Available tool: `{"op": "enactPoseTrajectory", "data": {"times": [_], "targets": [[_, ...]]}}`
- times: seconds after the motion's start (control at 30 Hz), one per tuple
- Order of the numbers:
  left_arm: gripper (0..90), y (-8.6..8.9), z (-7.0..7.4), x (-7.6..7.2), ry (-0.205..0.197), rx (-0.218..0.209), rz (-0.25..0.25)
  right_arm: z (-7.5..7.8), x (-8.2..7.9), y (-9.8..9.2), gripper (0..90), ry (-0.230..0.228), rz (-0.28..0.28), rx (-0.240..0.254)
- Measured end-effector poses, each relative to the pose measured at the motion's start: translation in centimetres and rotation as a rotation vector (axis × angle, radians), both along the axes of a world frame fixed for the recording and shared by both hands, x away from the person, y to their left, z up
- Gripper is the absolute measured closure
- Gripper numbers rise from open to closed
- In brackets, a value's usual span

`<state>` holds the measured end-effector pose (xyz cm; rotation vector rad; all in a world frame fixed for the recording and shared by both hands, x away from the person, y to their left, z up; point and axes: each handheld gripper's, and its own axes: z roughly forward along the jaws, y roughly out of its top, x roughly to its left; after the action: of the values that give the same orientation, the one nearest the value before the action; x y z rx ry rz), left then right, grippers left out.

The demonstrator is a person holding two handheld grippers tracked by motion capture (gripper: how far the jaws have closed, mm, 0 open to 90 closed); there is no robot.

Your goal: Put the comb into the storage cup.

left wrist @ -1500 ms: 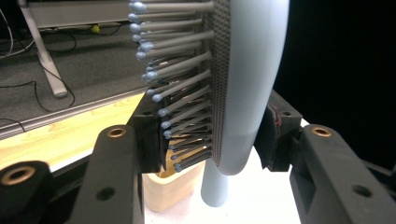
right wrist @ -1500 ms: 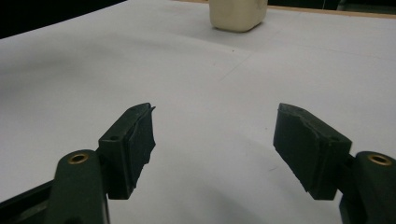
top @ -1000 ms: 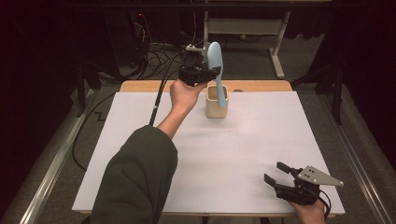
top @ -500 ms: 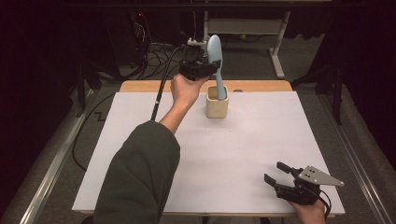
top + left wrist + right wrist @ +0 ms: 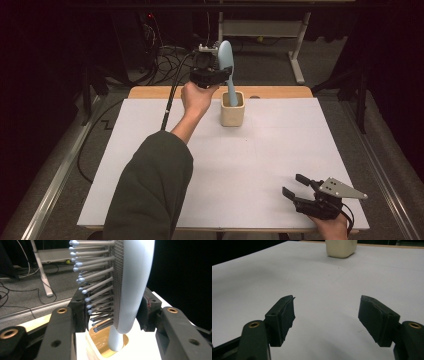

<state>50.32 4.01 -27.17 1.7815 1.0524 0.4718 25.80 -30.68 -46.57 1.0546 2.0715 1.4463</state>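
A light blue hairbrush (image 5: pixel 226 57) stands with its handle down in a cream cup (image 5: pixel 232 114) at the far middle of the white table (image 5: pixel 260 160). My left gripper (image 5: pixel 224 75) is shut on the brush head just above the cup. In the left gripper view one pad presses the bristles and the other the smooth back of the hairbrush (image 5: pixel 135 277), with the cup (image 5: pixel 100 350) right below. My right gripper (image 5: pixel 296 184) rests open near the front right corner, nothing between its jaws. In the right gripper view the right gripper (image 5: pixel 327 312) faces the distant cup (image 5: pixel 340 248).
A wooden strip (image 5: pixel 150 92) runs along the table's far edge. Cables (image 5: pixel 170 55) and a desk frame (image 5: pixel 295 55) lie on the dark floor behind. A black cable (image 5: pixel 170 107) trails from the left gripper across the table's far left.
The left gripper and the brush head have shifted very slightly up and left. The cup and the right gripper have stayed where they were.
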Motion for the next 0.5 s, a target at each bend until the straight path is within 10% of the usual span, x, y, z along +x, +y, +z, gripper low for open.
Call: {"op": "enactPoseTrajectory", "data": {"times": [0.5], "targets": [[51.7, -0.8, -1.3, 0.7, 0.037, 0.016, 0.002, 0.0, 0.0, 0.0, 29.8, 0.002, 0.006, 0.007]]}}
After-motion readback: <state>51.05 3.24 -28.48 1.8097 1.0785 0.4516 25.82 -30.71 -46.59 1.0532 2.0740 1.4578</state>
